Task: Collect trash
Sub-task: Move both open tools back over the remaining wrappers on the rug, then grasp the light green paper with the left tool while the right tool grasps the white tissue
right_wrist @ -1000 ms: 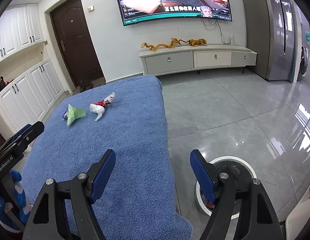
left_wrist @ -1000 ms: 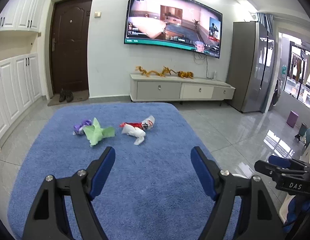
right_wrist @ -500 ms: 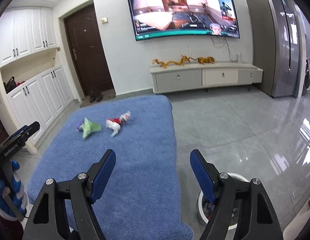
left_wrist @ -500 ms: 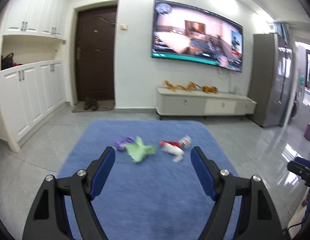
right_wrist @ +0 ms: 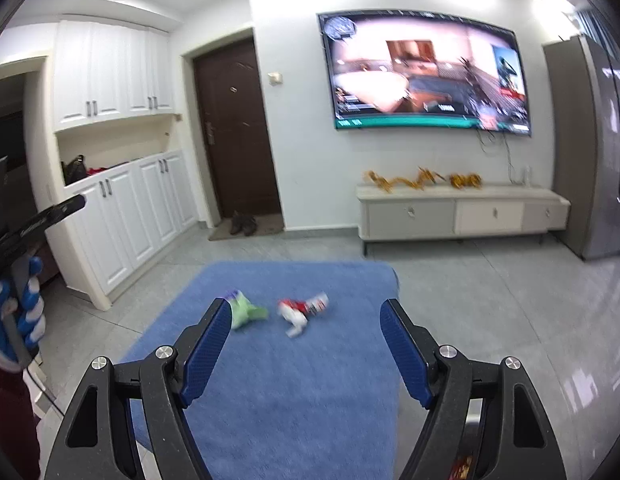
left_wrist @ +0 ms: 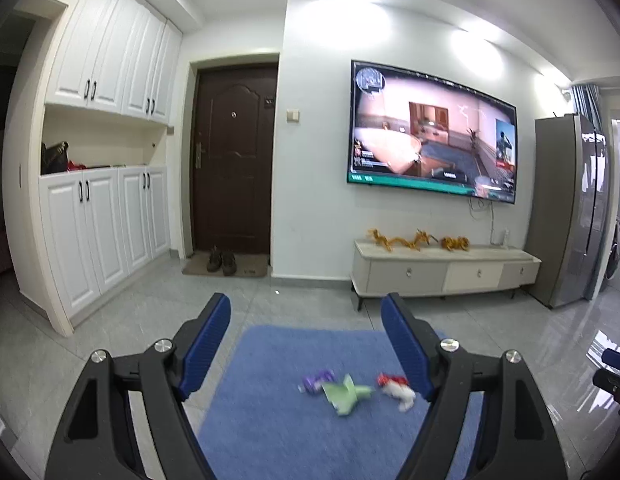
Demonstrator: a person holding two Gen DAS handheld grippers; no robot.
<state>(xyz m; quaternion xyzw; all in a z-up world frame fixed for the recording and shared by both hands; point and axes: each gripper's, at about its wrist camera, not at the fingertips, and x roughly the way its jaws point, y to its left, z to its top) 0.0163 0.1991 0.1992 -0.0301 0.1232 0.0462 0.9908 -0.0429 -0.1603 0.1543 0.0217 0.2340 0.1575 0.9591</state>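
Note:
Three scraps of trash lie on a blue cloth-covered table (left_wrist: 278,432): a purple wrapper (left_wrist: 314,381), a crumpled green paper (left_wrist: 347,395) and a red-and-white wrapper (left_wrist: 395,388). The right wrist view shows the green paper (right_wrist: 248,311) and the red-and-white wrapper (right_wrist: 302,310) on the same blue table (right_wrist: 310,392). My left gripper (left_wrist: 306,320) is open, empty and raised well back from the trash. Also raised, my right gripper (right_wrist: 306,324) is open with nothing between its fingers. A gloved hand (right_wrist: 14,320) holds the left gripper at the left edge.
White cabinets (left_wrist: 102,232) line the left wall beside a brown door (left_wrist: 234,168) with shoes on a mat. A wall TV (left_wrist: 429,136) hangs over a low console (left_wrist: 441,268). A grey fridge (left_wrist: 569,208) stands at the right. Grey tiled floor surrounds the table.
Both grippers have risen and tipped upward, so the trash has slid lower and looks farther off. The round bin on the floor has dropped out of the right wrist view. Both stay open.

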